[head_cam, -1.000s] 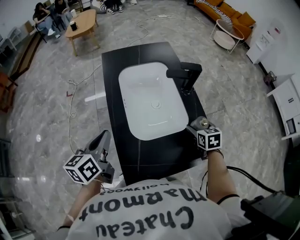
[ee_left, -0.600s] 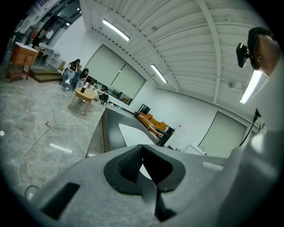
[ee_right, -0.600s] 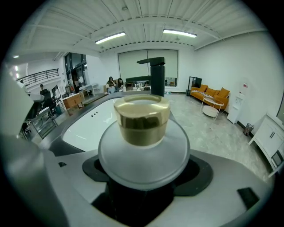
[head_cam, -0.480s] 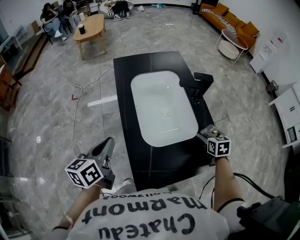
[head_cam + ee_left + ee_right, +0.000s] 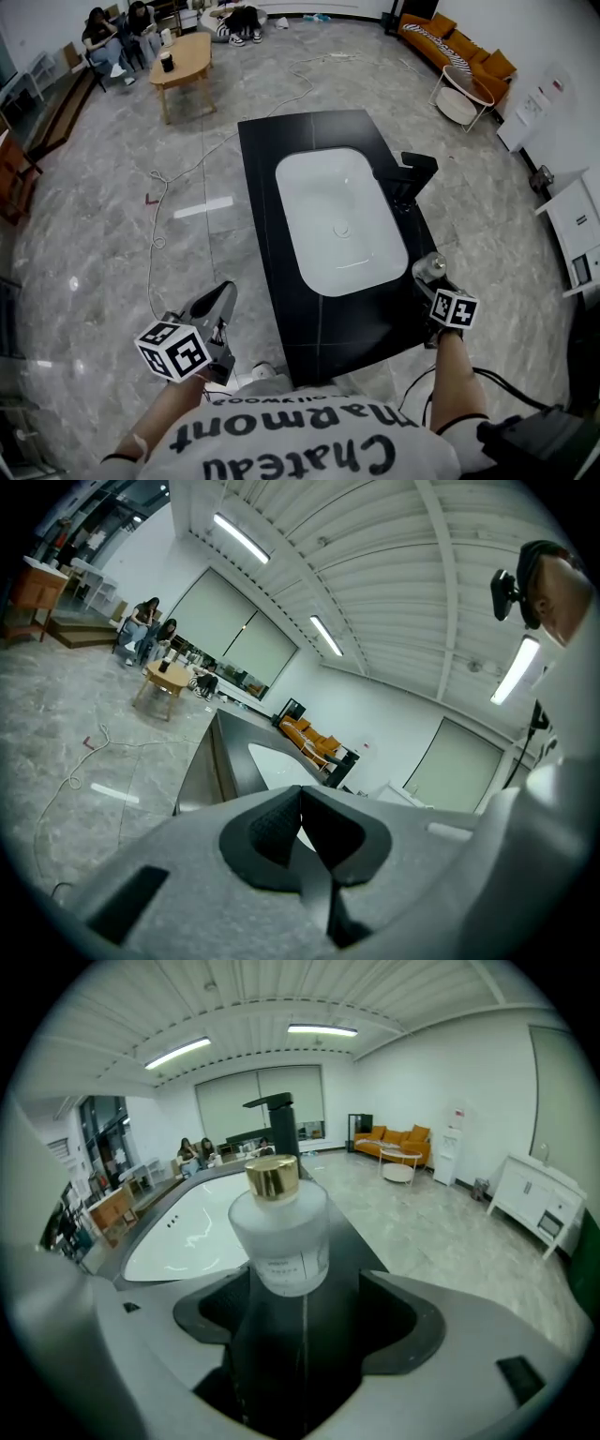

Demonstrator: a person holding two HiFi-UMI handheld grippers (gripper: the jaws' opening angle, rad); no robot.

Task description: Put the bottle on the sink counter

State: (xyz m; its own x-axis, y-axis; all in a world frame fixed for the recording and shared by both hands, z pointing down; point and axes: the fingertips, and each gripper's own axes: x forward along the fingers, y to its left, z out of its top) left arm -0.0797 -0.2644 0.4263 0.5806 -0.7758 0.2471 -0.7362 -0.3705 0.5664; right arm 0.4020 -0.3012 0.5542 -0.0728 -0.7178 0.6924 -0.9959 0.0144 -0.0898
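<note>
A frosted bottle (image 5: pixel 279 1232) with a gold cap stands upright on the black sink counter (image 5: pixel 281 272), at its near right corner beside the white basin (image 5: pixel 337 220). In the head view the bottle (image 5: pixel 430 268) is just ahead of my right gripper (image 5: pixel 434 283). In the right gripper view the jaws of that gripper (image 5: pixel 305 1297) stand apart around the bottle's base, with a gap showing on the right side. My left gripper (image 5: pixel 220 300) hangs left of the counter over the floor; its jaws (image 5: pixel 300 794) meet with nothing between them.
A black faucet (image 5: pixel 408 178) rises on the counter's right side behind the bottle. A cable (image 5: pixel 164 187) trails over the marble floor to the left. Far off are a wooden table (image 5: pixel 183 56) with seated people, an orange sofa (image 5: pixel 459 42) and a white cabinet (image 5: pixel 577 211).
My right gripper has drawn back a little from the bottle, which stays on the counter. The head view has shifted so the counter sits further right. The left gripper hardly moved.
</note>
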